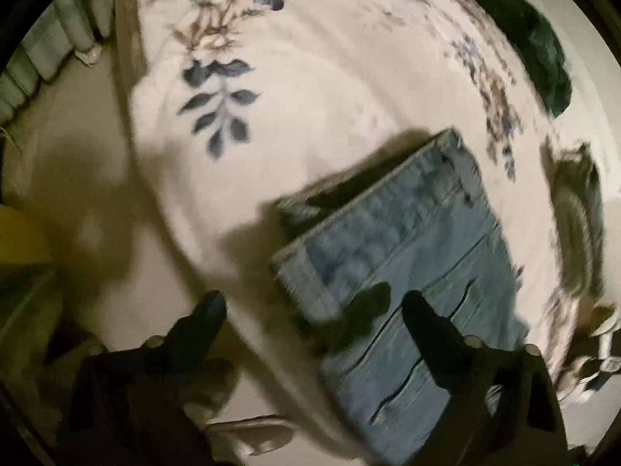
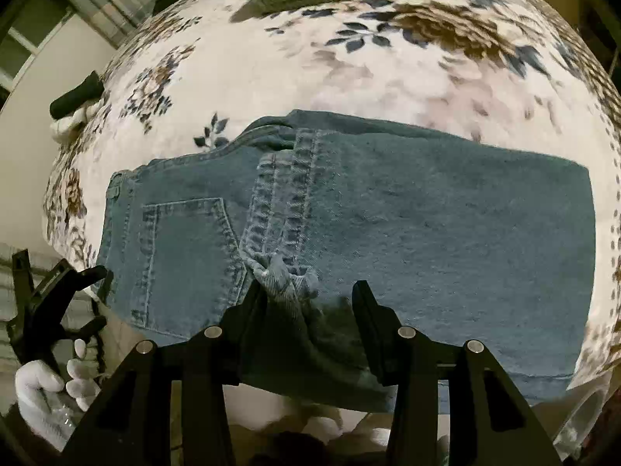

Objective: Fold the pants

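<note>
Folded blue denim pants (image 2: 388, 209) lying flat on a bed under a white floral bedspread (image 2: 310, 66), close to the near edge, part of the denim hanging over that edge toward the right wrist camera. Waistband at the left end in the right wrist view, back pocket (image 2: 182, 260) facing up, hem ends doubled back over the middle.

Right gripper (image 2: 308, 295) right at the near edge of the pants, jaws spread wide and released. Between them, a bunched corner of hem pressed against the left-hand finger; other finger resting on or just above the flat denim, contact hard to tell. Nothing pinched.

Left gripper (image 1: 314, 306) also released, jaws far apart, view motion-blurred. One finger over the bedspread, beside the pants; the other over the layered denim stack (image 1: 392, 283), layer edges showing as dark seams. Cannot tell whether touching or hovering.

In the right wrist view, left gripper visible again at the lower left (image 2: 58, 303), off the waistband end, held by a white-gloved hand (image 2: 46, 392).

Dark green cloth (image 1: 539, 42) at the far side of the bed, well apart from the pants. Black handle-like object (image 2: 77, 97) near the bedspread's far left edge.
</note>
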Available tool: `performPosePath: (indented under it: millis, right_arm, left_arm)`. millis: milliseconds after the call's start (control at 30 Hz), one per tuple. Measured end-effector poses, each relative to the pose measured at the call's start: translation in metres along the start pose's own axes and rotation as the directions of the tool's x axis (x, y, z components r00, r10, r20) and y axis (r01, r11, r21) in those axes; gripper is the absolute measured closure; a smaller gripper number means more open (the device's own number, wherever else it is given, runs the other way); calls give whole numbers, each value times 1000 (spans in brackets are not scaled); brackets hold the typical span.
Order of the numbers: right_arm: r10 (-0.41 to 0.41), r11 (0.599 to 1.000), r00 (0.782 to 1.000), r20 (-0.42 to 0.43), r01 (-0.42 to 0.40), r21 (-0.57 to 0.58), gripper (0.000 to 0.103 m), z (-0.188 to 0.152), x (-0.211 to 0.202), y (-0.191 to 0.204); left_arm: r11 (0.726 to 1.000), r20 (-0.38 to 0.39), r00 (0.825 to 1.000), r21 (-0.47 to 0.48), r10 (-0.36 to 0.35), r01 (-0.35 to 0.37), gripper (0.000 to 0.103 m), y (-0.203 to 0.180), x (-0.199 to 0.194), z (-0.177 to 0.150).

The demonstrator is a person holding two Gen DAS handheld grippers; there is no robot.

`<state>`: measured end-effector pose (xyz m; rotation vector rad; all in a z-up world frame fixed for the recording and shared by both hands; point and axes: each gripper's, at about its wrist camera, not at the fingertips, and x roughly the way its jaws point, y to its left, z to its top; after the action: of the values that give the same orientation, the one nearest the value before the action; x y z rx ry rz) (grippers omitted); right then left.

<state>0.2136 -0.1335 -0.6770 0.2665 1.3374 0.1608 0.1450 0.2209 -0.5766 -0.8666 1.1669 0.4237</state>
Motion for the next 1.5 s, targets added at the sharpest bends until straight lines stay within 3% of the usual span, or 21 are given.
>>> performPosePath:
  millis: [33, 67, 200, 300, 467, 633, 767, 867, 933, 1067, 1133, 1267, 1467, 1500]
  right_arm:
    - [10, 1000, 1000, -4, -10, 5, 55, 2, -1, 1]
    - [26, 1000, 1000, -8, -26, 9, 55, 4, -2, 5]
    - [181, 983, 982, -45, -181, 13, 51, 8, -6, 21]
    - [243, 970, 968, -57, -241, 32, 49, 5, -7, 24]
    - [202, 972, 979, -30, -197, 131, 49, 4, -8, 1]
    - [139, 960, 990, 22, -140, 244, 49, 1, -18, -40]
    - [98, 943, 993, 64, -113, 314, 49, -6, -34, -76]
    - [76, 927, 993, 86, -102, 360, 49, -15, -51, -105]
    - [59, 918, 993, 105, -95, 384, 49, -23, -67, -125]
    - [9, 896, 989, 145, -72, 438, 49, -43, -101, -173]
    - [-18, 879, 987, 157, -59, 472, 49, -53, -114, -198]
    - [-75, 838, 983, 170, -30, 545, 49, -69, -138, -253]
    - [-161, 792, 977, 142, 41, 610, 49, -97, -153, -315]
    - [-166, 785, 977, 134, 48, 617, 49, -101, -153, -321]
  left_arm:
    - [1000, 9, 1000, 6, -8, 8, 36, -1, 3, 3]
    - [1000, 6, 1000, 13, -18, 18, 44, -2, 7, 6]
    - [998, 16, 998, 21, -54, 54, 44, -6, 20, 16]
    - [998, 40, 998, 34, -48, 47, 45, -11, 19, 13]
    - [996, 118, 991, 77, -64, 56, 79, -18, 0, 2]
    - [980, 225, 968, 187, -108, 66, 85, -48, -48, -13]
    - [949, 288, 943, 306, -170, 78, 85, -94, -95, -35]
    - [905, 313, 921, 418, -232, 85, 86, -139, -128, -61]
    - [856, 304, 907, 507, -292, 106, 86, -174, -149, -90]
    - [745, 217, 899, 648, -381, 159, 86, -232, -164, -152]
    - [664, 153, 898, 725, -412, 181, 86, -262, -163, -195]
    - [552, 27, 904, 800, -426, 236, 86, -301, -143, -263]
    - [438, -101, 927, 859, -360, 264, 86, -339, -90, -343]
    - [409, -116, 932, 875, -343, 259, 86, -343, -80, -358]
